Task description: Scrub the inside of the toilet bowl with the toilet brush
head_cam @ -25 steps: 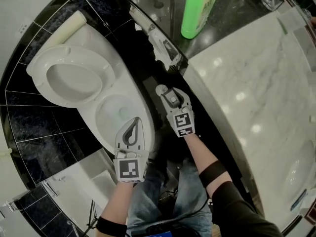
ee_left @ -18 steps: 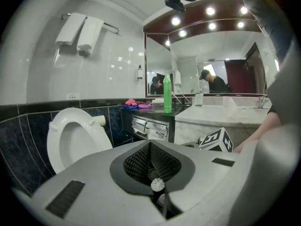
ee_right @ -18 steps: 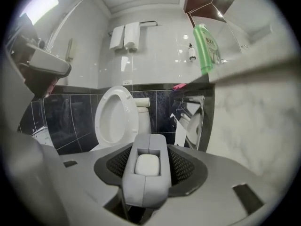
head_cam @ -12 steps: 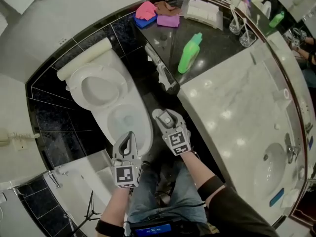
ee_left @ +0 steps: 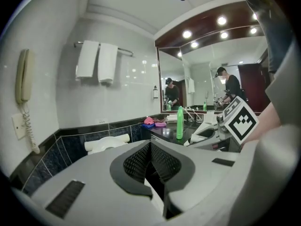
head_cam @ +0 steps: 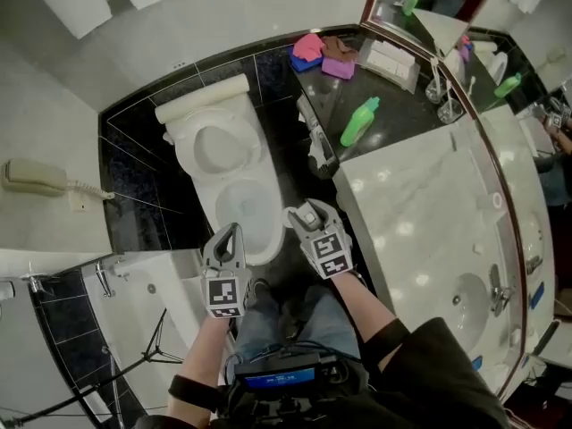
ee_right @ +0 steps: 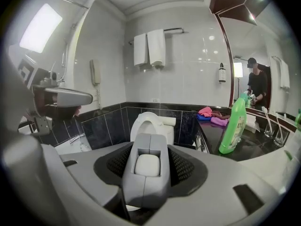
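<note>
The white toilet (head_cam: 239,206) stands open, its seat (head_cam: 214,146) raised against the wall. My right gripper (head_cam: 308,217) hovers just right of the bowl's front rim, shut on a grey handle with a white oval end (ee_right: 147,165), apparently the toilet brush. The brush head is hidden below the jaws. In the right gripper view the toilet (ee_right: 148,126) stands straight ahead beyond my right gripper (ee_right: 148,147). My left gripper (head_cam: 225,239) is at the bowl's front left edge. Seen in its own view, the left gripper (ee_left: 150,147) is shut and empty.
A black counter to the right holds a green bottle (head_cam: 359,121) and pink and purple cloths (head_cam: 317,52). A white side panel (head_cam: 317,146) sits between toilet and counter. The marble vanity (head_cam: 420,213) has a sink (head_cam: 465,298). A wall phone (head_cam: 31,177) and white ledge (head_cam: 152,284) are left.
The head view has pulled back and up, showing far more of the room. Both grippers stay at the front of the bowl, the right one still holding the grey handle.
</note>
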The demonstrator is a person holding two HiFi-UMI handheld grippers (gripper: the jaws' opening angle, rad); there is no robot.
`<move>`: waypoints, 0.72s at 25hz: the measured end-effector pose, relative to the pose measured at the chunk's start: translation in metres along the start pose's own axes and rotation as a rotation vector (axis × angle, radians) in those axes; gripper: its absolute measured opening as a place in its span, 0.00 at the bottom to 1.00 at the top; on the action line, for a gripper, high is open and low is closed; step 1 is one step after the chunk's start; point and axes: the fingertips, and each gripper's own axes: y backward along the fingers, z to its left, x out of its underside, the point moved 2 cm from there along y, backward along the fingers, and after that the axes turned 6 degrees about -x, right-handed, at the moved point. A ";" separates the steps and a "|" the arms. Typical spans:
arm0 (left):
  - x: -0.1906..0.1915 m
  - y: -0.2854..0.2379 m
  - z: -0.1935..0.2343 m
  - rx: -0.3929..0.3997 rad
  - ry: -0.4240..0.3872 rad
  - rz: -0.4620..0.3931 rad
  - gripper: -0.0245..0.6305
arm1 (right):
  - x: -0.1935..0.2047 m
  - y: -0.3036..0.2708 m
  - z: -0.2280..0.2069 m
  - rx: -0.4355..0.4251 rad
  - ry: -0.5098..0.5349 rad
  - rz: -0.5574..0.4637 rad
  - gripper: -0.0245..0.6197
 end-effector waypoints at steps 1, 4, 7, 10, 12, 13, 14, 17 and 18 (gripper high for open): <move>-0.003 0.007 0.005 -0.016 0.008 0.001 0.04 | -0.008 0.005 0.005 -0.014 0.007 0.006 0.40; -0.008 0.026 0.018 -0.057 0.017 0.006 0.04 | -0.027 0.015 0.020 -0.054 0.027 0.019 0.40; -0.011 0.039 0.031 -0.100 0.023 0.007 0.04 | -0.041 0.019 0.032 -0.089 0.044 0.012 0.40; -0.013 0.050 0.039 -0.137 0.035 0.010 0.04 | -0.046 0.023 0.044 -0.117 0.060 0.012 0.40; -0.011 0.057 0.044 -0.158 0.042 0.008 0.04 | -0.048 0.026 0.050 -0.130 0.071 0.014 0.40; -0.009 0.061 0.048 -0.169 0.047 0.006 0.04 | -0.048 0.028 0.053 -0.134 0.074 0.014 0.40; -0.007 0.064 0.050 -0.176 0.051 0.005 0.04 | -0.049 0.029 0.056 -0.138 0.076 0.013 0.40; -0.007 0.072 0.050 -0.177 0.062 0.010 0.04 | -0.049 0.034 0.060 -0.143 0.074 0.012 0.40; -0.004 0.074 0.052 -0.185 0.065 0.011 0.04 | -0.050 0.036 0.060 -0.145 0.073 0.011 0.40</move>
